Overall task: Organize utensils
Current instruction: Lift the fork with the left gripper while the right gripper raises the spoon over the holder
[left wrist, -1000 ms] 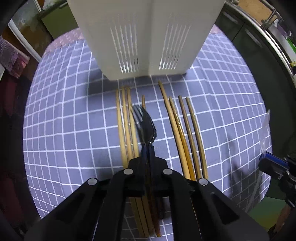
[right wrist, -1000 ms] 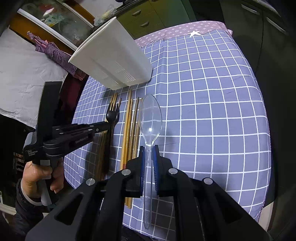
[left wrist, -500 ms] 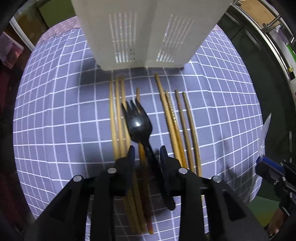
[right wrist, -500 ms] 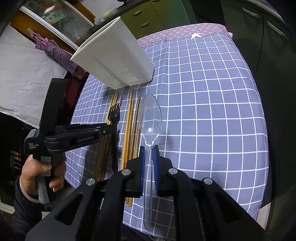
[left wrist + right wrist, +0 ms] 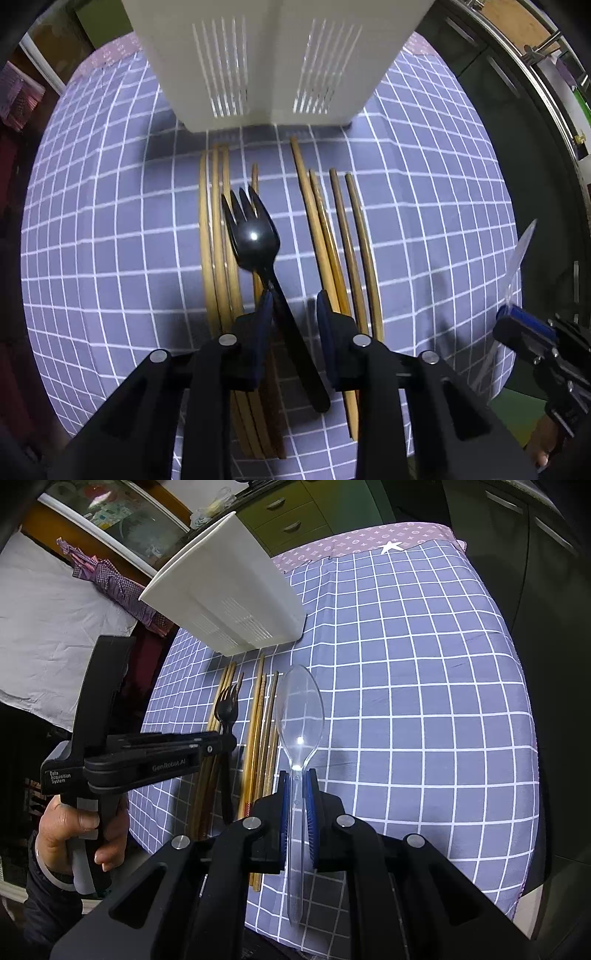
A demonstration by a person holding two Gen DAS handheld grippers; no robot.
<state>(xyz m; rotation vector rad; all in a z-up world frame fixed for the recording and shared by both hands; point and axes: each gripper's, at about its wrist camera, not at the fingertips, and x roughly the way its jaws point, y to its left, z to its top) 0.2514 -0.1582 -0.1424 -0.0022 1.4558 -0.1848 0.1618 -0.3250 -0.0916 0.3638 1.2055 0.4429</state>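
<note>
A black plastic fork (image 5: pixel 258 243) lies tilted across the wooden chopsticks (image 5: pixel 218 240), tines toward the white utensil holder (image 5: pixel 273 55). My left gripper (image 5: pixel 294 302) is open over the fork's handle, which leans against the left pad. The fork also shows in the right wrist view (image 5: pixel 226 710). My right gripper (image 5: pixel 297 775) is shut on a clear plastic spoon (image 5: pixel 300 712), held above the checked cloth to the right of the chopsticks (image 5: pixel 260 720). The white holder (image 5: pixel 229 602) stands at the far end of the chopsticks.
A blue-and-white checked cloth (image 5: pixel 424 701) covers the table. A second group of chopsticks (image 5: pixel 343 240) lies right of the fork. Dark cabinets stand beyond the table's right edge (image 5: pixel 535 166). The left gripper body and hand (image 5: pixel 110 760) are at the table's left side.
My left gripper has opened and let go of the fork, which now lies tilted on the chopsticks. The right gripper keeps holding the spoon, barely moved.
</note>
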